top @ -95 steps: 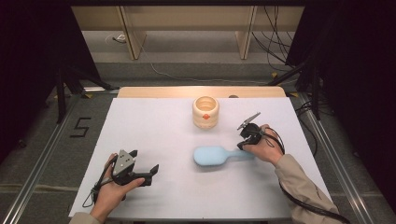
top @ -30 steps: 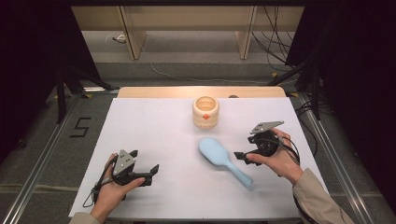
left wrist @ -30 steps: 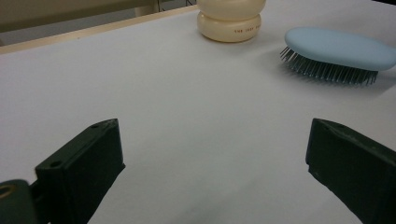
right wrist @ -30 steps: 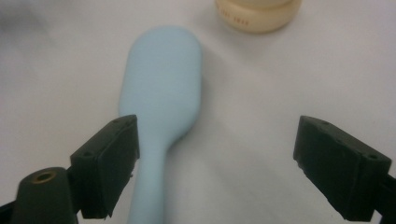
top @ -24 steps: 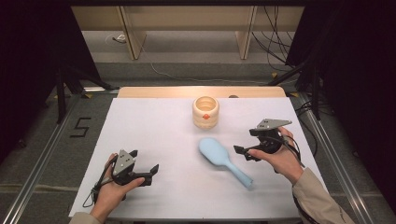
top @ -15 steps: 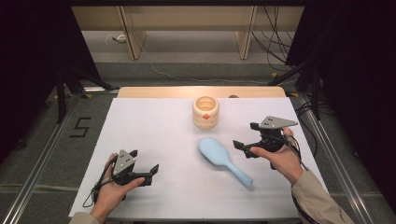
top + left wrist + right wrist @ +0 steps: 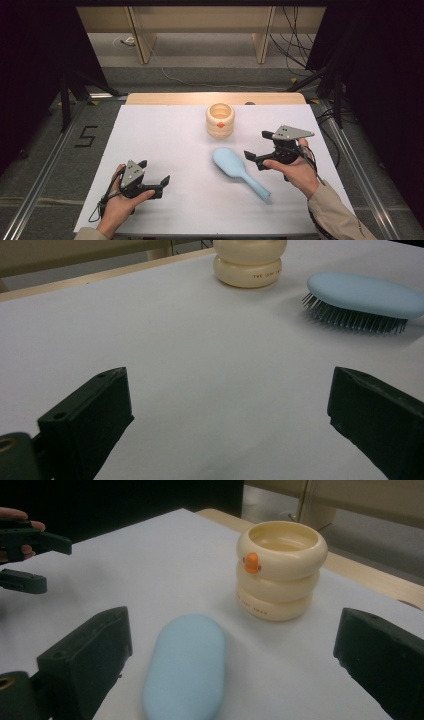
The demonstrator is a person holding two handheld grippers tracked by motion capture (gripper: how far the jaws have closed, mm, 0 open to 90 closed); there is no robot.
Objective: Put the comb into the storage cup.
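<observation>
**Blue hairbrush lies free on the table, head toward the cup**

The light-blue hairbrush [image 7: 240,172] lies on the white table [image 7: 165,135], right of the middle, bristles down and smooth back up. Its long axis runs on a diagonal in the high view: the oval head points up and to the left, toward the far side of the table, and the thin handle points down and to the right, toward the person's right forearm. In the left gripper view the bristles [image 7: 350,319] rest on the table under the head.

The right gripper [image 7: 260,150] hovers just right of the brush head, held in the person's right hand [image 7: 295,170]. Its jaws have just been opening and now stand spread wide, gripping nothing; in the right gripper view the brush head [image 7: 185,667] lies below and between the two jaws, untouched by either.

The left gripper [image 7: 155,175] rests low at the near left of the table, well apart from the brush, its jaws also spread and empty.

A cream, ring-stacked cup [image 7: 220,120] with an orange beak stands upright beyond the brush head, near it but not touching.
</observation>
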